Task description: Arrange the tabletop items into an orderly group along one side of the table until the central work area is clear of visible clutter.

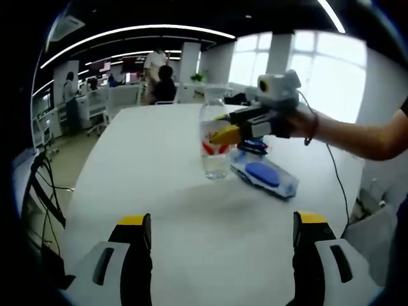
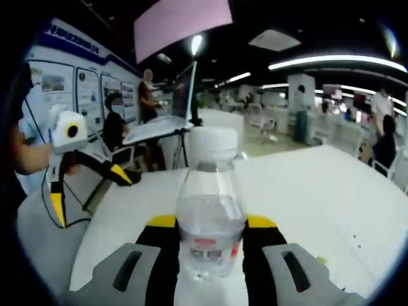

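The clear water bottle [image 2: 209,220] with a white cap stands on the white table [image 1: 166,191], clamped between the jaws of the right gripper [image 2: 210,239]. Its label is red and white; the writing is too blurred to read. Just beside it lies a flat clear package [image 1: 264,176] with a blue thing inside. The left gripper [image 1: 221,239] hovers with jaws wide apart, grasping nothing. Around is an open office with ceiling strip lights, posters and people.
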Demonstrator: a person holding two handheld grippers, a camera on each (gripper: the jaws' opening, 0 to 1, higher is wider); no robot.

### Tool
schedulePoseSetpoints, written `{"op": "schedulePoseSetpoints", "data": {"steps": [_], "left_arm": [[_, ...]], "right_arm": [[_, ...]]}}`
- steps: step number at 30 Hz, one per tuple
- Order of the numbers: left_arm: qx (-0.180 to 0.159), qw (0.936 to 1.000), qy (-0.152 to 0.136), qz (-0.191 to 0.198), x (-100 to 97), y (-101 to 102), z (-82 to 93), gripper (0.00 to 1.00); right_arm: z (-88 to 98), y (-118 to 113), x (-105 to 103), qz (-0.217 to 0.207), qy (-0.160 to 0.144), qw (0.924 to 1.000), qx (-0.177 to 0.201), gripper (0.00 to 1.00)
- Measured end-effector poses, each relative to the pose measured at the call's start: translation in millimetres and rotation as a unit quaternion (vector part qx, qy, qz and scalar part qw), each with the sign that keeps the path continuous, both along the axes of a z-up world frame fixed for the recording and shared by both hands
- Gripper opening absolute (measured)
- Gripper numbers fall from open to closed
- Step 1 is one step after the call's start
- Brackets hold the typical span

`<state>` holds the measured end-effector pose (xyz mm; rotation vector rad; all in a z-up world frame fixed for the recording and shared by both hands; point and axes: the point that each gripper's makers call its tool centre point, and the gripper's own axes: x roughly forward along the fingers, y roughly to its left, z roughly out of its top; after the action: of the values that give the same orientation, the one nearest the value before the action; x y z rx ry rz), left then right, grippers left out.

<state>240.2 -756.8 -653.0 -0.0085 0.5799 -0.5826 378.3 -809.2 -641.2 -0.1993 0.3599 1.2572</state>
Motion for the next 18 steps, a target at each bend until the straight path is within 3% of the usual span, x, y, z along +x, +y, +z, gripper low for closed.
{"op": "schedulePoseSetpoints", "data": {"steps": [18], "left_arm": [[0.010, 0.9999, 0.010, 0.000, 2.2, 5, -7.2, 0.90]], "right_arm": [[-11.5, 46, 20, 0.037, -0.023, 0.9985, 0.034, 0.34]]}}
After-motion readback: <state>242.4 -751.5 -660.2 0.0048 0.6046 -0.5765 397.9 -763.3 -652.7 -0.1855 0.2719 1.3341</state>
